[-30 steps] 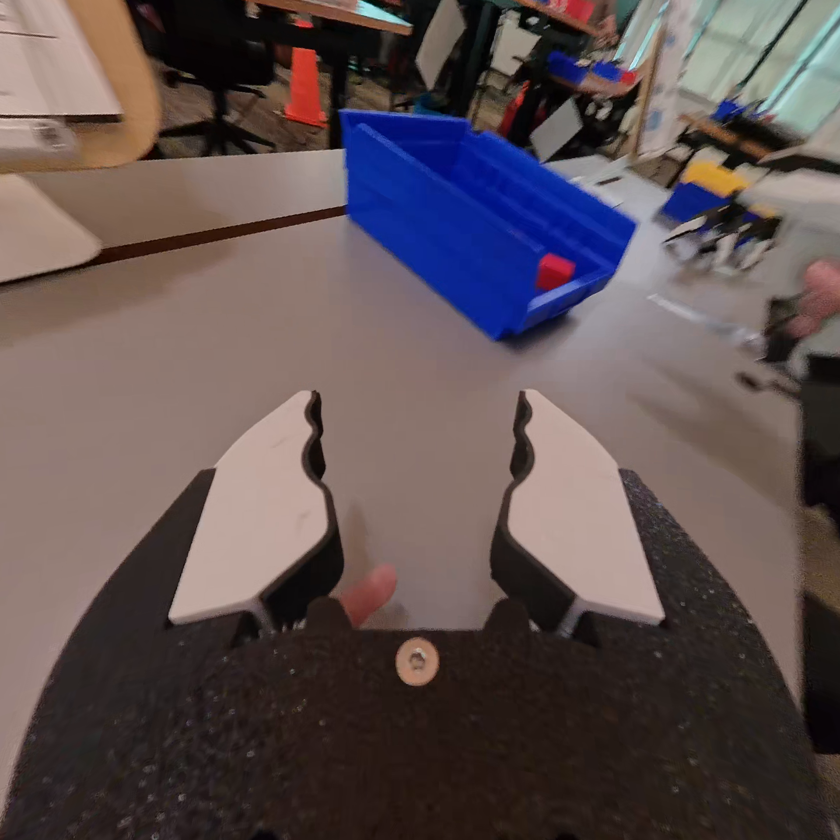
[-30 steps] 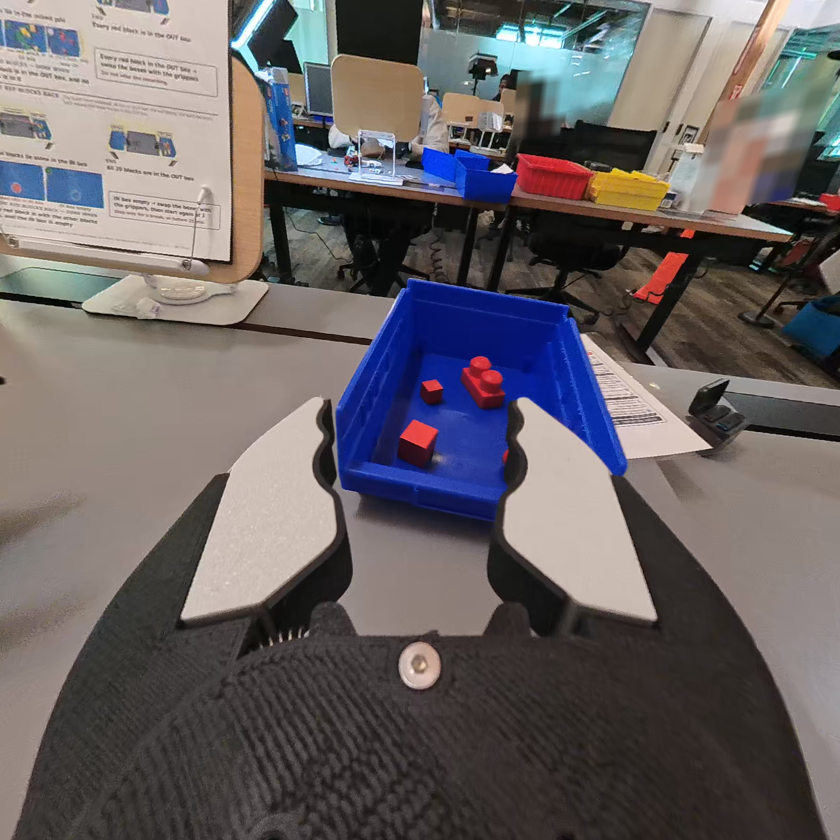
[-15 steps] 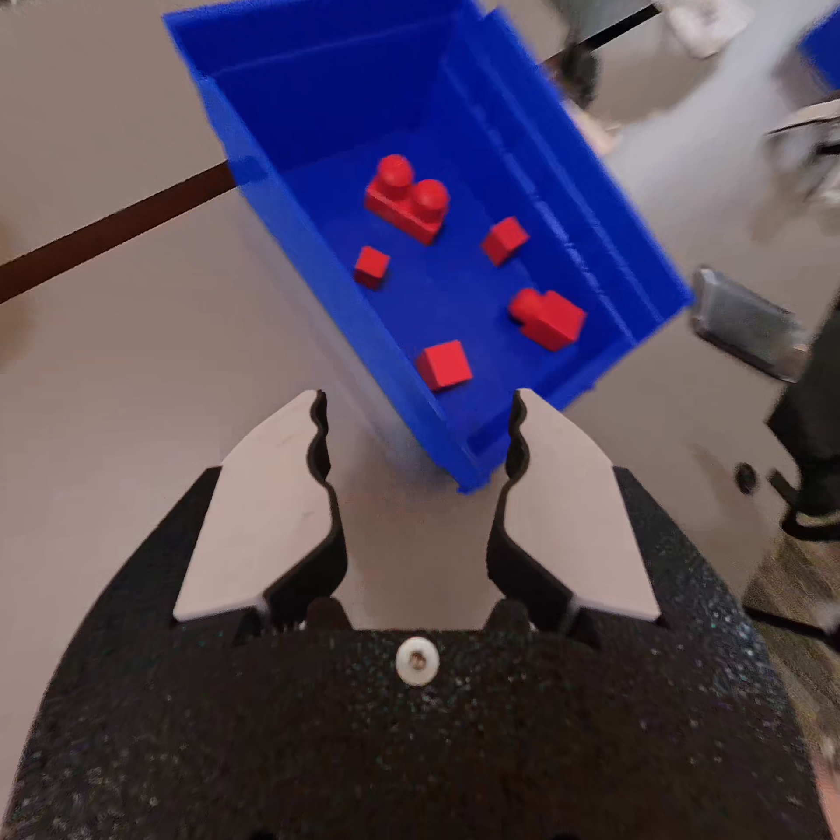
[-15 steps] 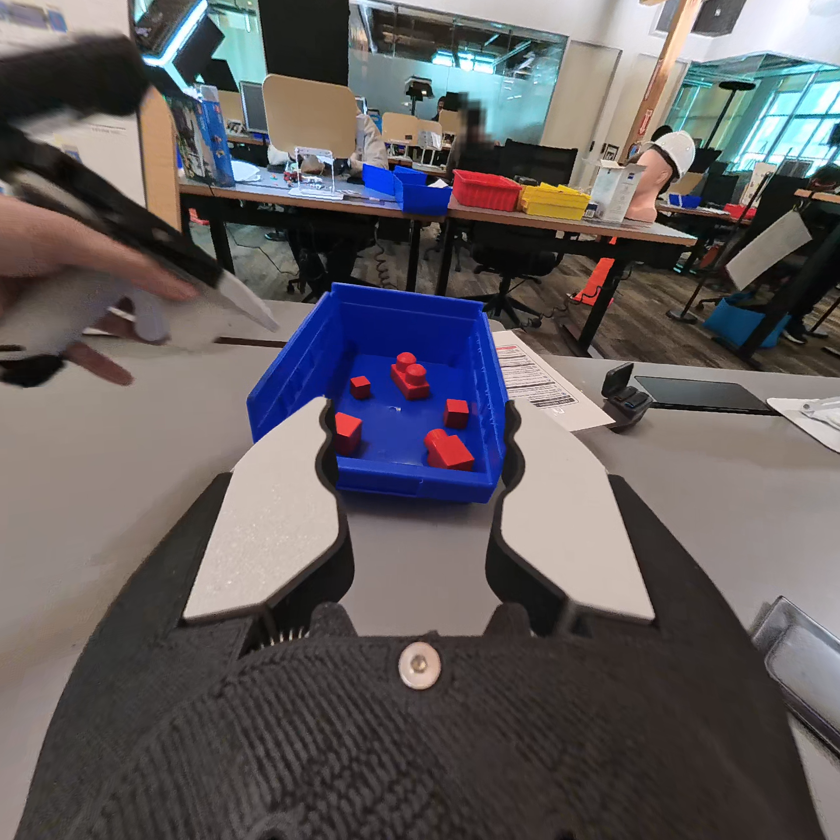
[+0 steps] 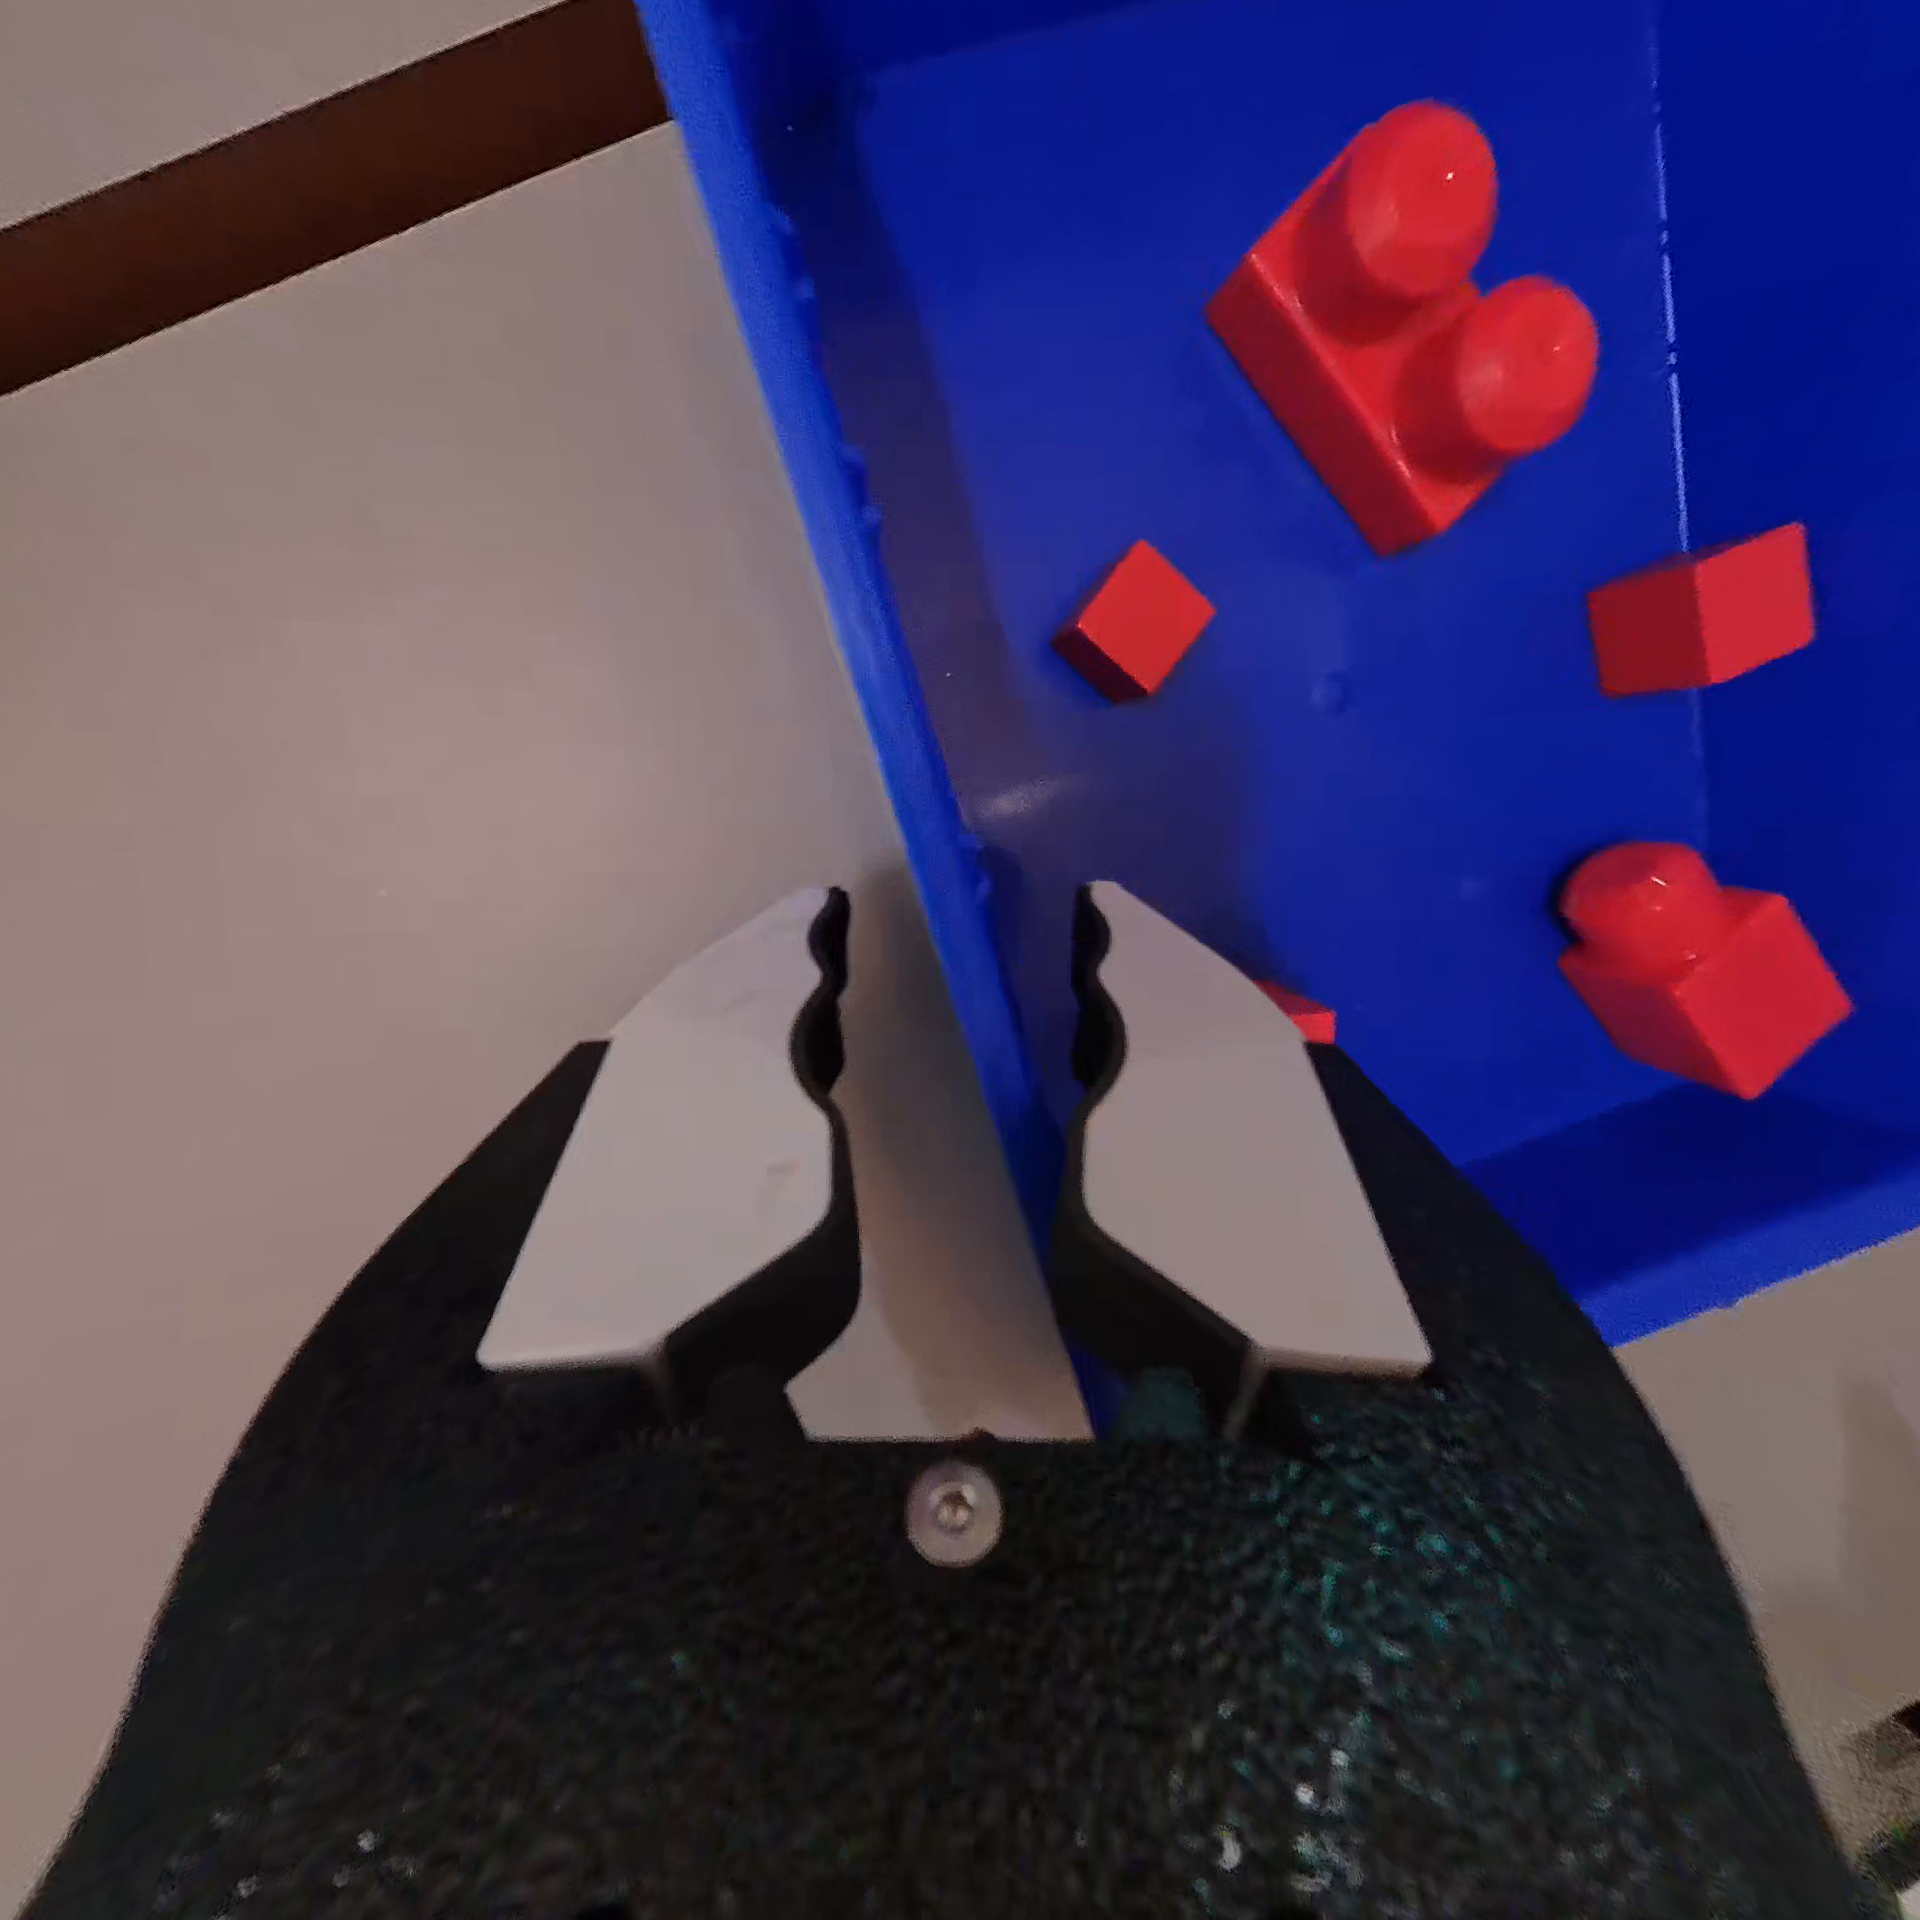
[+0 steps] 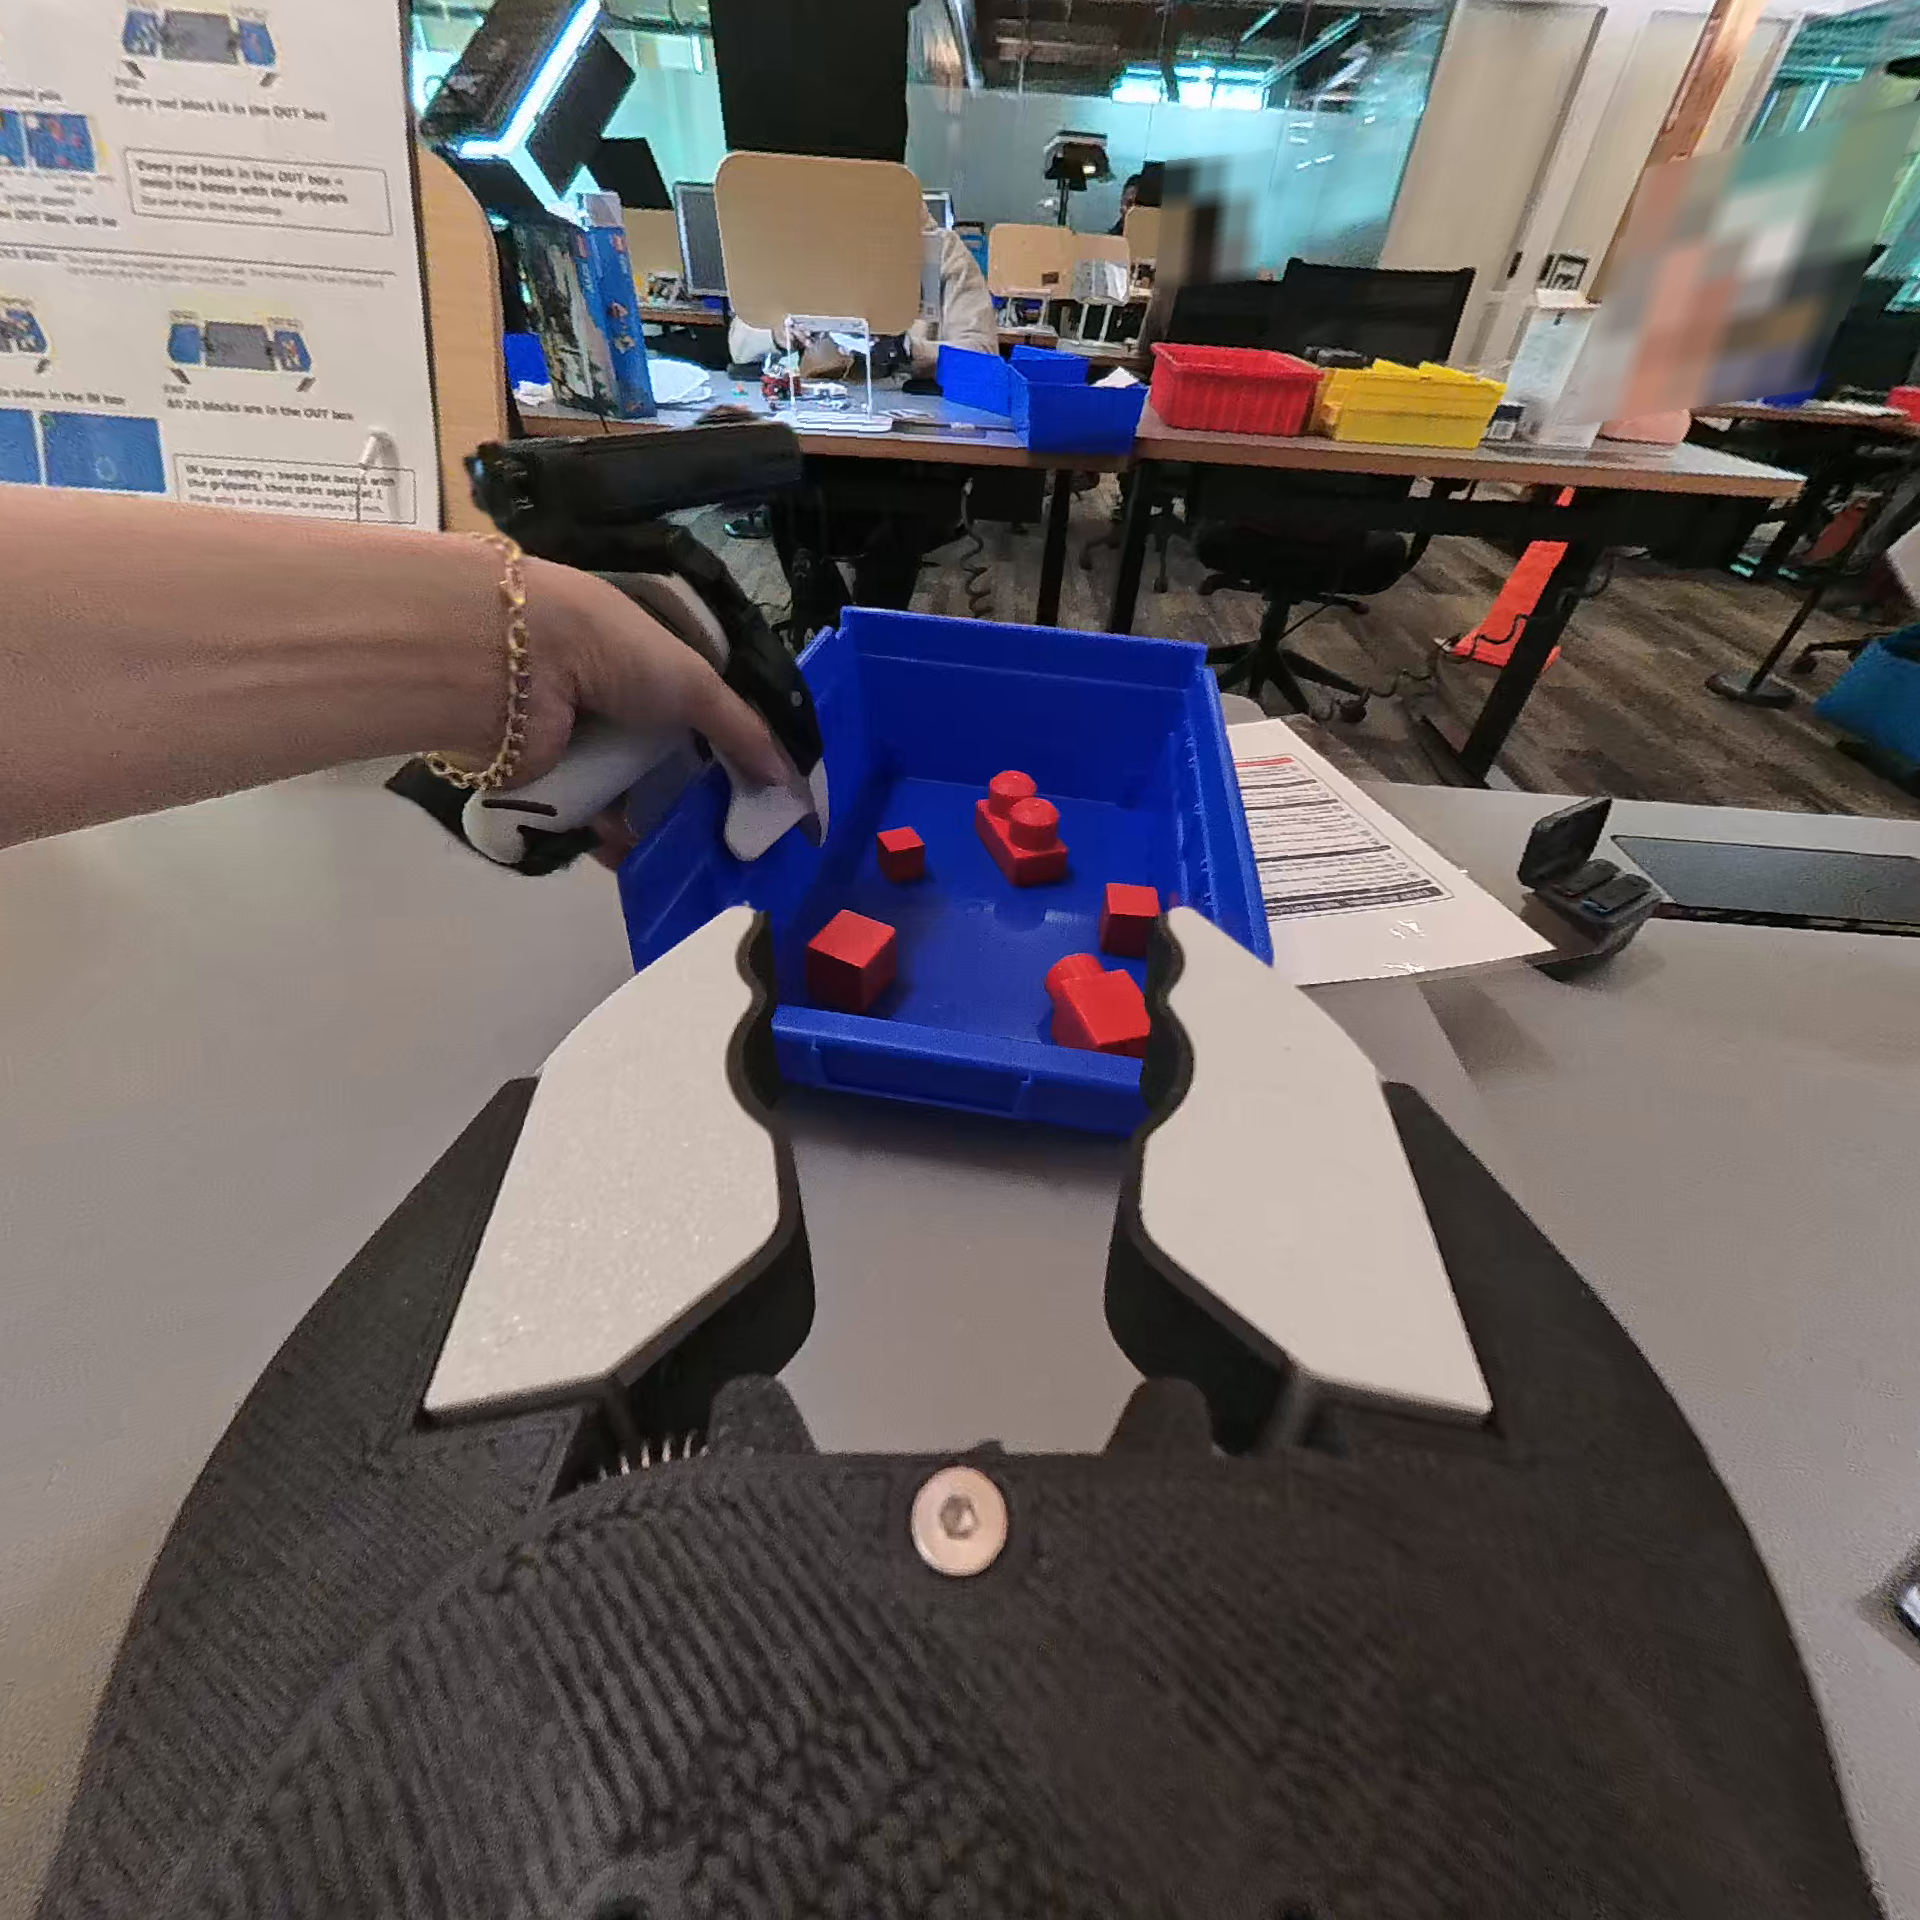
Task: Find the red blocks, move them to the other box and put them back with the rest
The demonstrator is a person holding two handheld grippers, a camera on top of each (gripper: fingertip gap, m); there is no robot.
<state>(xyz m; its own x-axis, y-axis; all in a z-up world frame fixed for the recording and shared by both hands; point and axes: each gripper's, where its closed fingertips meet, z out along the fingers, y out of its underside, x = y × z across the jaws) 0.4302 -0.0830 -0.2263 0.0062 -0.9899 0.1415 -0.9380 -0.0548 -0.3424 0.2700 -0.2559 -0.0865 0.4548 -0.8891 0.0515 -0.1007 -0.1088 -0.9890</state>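
Half a second back the left gripper (image 5: 956, 904) hung above the table short of the blue box (image 6: 1023, 675); it has since dropped onto the box's left wall and narrowed, one finger outside the wall and one inside.

From the left wrist view, the box runs off the top and right edges, and a red cube (image 5: 1299, 1013) is almost wholly hidden behind the inner finger (image 5: 1184, 1091). In the right wrist view a hand (image 6: 623, 686) covers much of the left gripper, and the right finger (image 6: 1278, 1122) cuts off part of the single-stud brick (image 6: 1101, 1003).

The wall stands between the left gripper's pads with a clear gap on the outer side; the inner pad is close to the wall, and contact cannot be made out. The right gripper (image 6: 956, 935) is spread wide with nothing between its fingers, near the box's front wall.

The box sits on the grey table (image 6: 260, 1039), long axis running away from the right gripper, low front wall nearest it. Inside, the two-stud brick (image 6: 1023, 831) lies studs up, its length angled across the floor, with small cubes (image 6: 899, 852) around it.
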